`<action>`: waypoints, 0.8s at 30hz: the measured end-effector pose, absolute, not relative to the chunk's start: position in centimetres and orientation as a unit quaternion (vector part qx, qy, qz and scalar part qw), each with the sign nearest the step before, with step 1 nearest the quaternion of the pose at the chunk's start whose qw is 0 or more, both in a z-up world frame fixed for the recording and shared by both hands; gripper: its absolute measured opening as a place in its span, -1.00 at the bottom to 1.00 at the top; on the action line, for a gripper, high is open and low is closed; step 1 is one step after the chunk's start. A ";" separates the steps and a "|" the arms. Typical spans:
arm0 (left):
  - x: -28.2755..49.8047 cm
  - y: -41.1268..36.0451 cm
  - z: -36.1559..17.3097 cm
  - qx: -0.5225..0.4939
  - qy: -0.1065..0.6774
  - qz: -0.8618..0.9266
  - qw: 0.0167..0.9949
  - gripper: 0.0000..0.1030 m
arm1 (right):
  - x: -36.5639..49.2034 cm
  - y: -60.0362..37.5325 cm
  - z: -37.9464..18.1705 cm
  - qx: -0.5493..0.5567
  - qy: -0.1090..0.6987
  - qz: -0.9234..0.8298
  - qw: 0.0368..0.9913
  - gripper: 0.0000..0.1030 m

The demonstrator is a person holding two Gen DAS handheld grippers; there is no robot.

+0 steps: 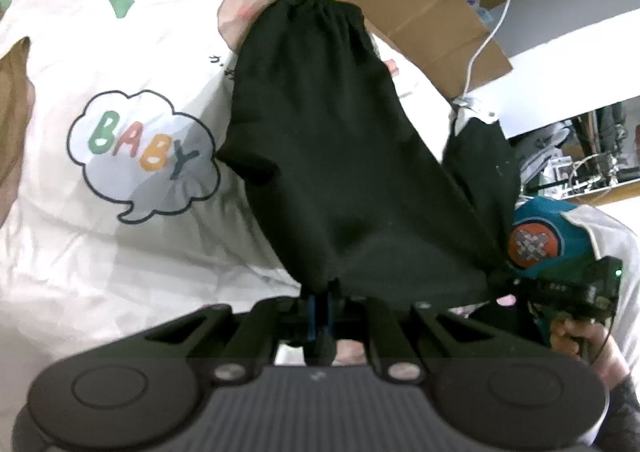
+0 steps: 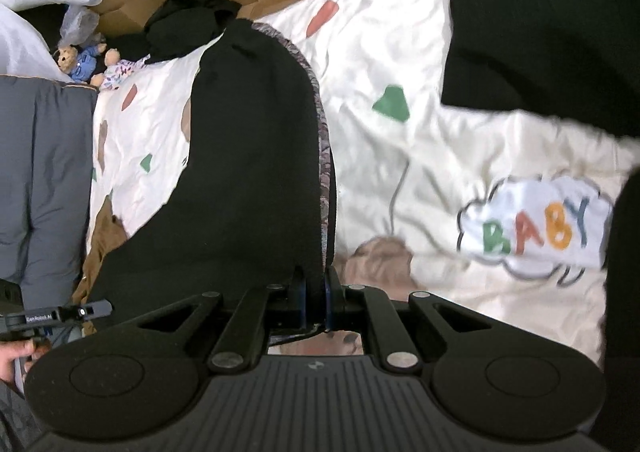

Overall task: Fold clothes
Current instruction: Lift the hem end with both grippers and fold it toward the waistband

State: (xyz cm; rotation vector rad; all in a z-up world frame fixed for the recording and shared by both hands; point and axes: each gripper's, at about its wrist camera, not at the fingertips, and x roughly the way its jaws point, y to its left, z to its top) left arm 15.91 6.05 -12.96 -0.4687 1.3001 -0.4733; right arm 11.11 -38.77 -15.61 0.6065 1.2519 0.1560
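A black garment (image 1: 332, 156) with a gathered waistband hangs lifted over the white printed bedspread (image 1: 100, 52). My left gripper (image 1: 322, 292) is shut on its lower edge, the cloth pinched between the blue pads. In the right wrist view my right gripper (image 2: 316, 284) is shut on another part of the same black garment (image 2: 248, 156), beside its patterned inner trim. A further black stretch (image 2: 540, 32) fills the upper right there. The right hand's device (image 1: 568, 284) shows at the right of the left wrist view.
The bedspread (image 2: 400, 52) bears a "BABY" cloud print (image 1: 144, 156). A cardboard box (image 1: 420, 8) and a white cable (image 1: 496, 24) lie beyond the bed. A grey quilted item (image 2: 44, 180), small teddy bears (image 2: 80, 60) and another dark garment (image 2: 184, 24) lie at the left.
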 end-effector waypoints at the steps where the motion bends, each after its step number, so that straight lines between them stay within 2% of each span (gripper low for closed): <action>1: 15.6 6.2 -12.9 -0.214 0.593 -0.216 0.745 -0.90 | 10.5 -38.4 -15.4 0.280 0.580 0.078 0.761 -0.83; 14: 10.2 10.7 -13.3 -0.213 0.603 -0.229 0.733 -0.90 | 7.5 -36.3 -15.8 0.260 0.630 0.140 0.719 -0.83; 24: 11.5 11.2 -14.6 -0.222 0.597 -0.232 0.735 -0.90 | 8.1 -34.8 -15.7 0.230 0.616 0.153 0.737 -0.83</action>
